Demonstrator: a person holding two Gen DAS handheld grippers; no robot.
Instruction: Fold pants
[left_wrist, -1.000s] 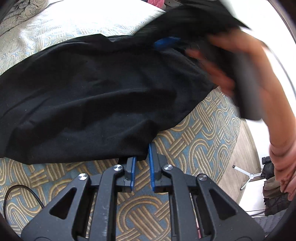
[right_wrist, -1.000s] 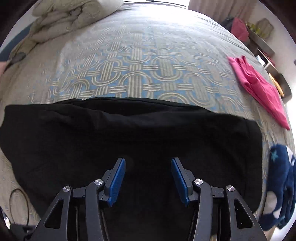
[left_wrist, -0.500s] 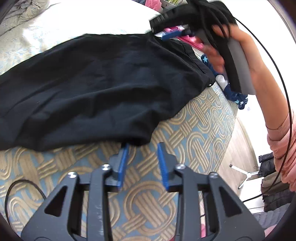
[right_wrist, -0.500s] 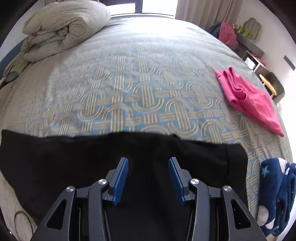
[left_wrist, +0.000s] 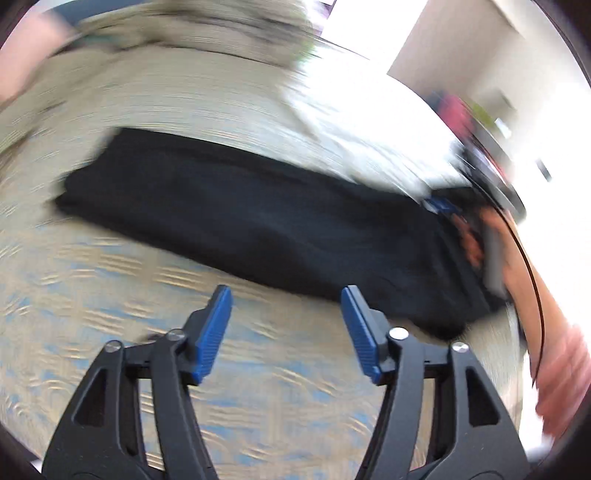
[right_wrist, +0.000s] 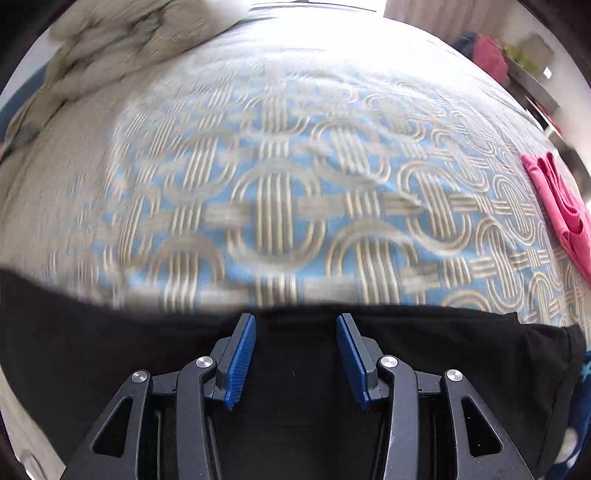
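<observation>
I have the black cloth pants (left_wrist: 258, 225) lying as a long flat band across the bed's blue-and-beige patterned cover (right_wrist: 280, 192), near its front edge. My left claw (left_wrist: 286, 325) is spread apart and empty, hovering over bare cover just beside the near edge of the pants. My right claw (right_wrist: 293, 354) is also apart, holding nothing, poised over the black cloth close to its far edge. The left view is badly smeared, so I cannot count the layers. I judge the lengthwise fold is done, since the garment reads as one narrow strip. What remains, I think, is to bring one end over the other and flatten the stack. A pink garment (right_wrist: 561, 206) lies well apart at the right.
</observation>
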